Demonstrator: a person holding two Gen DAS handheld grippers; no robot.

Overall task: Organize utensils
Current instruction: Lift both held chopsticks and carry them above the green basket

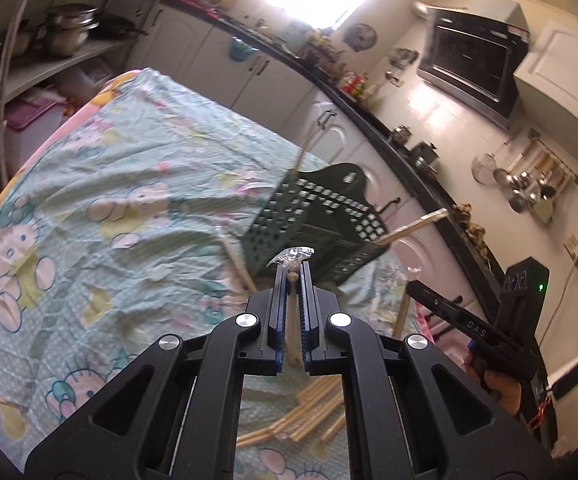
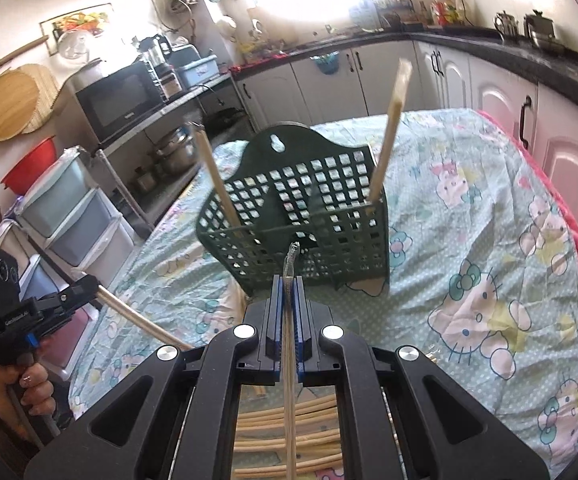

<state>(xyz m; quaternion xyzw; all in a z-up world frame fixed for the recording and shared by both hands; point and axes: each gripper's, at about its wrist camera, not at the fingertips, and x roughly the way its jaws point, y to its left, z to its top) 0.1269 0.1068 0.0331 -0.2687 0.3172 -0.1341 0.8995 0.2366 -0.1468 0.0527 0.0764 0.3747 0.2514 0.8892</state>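
Left tool grips chopstick | right tool grips wrapped stick | basket ahead

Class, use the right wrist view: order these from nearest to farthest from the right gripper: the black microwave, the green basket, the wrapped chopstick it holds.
1. Wrapped chopstick, clamped in the right gripper.
2. Green basket, just ahead on the tablecloth.
3. Black microwave, far back on the left counter.

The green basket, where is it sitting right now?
The green basket stands on the cartoon-print cloth mid-table, just ahead of both grippers in each wrist view. Two wooden sticks poke up from it, and loose sticks lie nearer the cameras.
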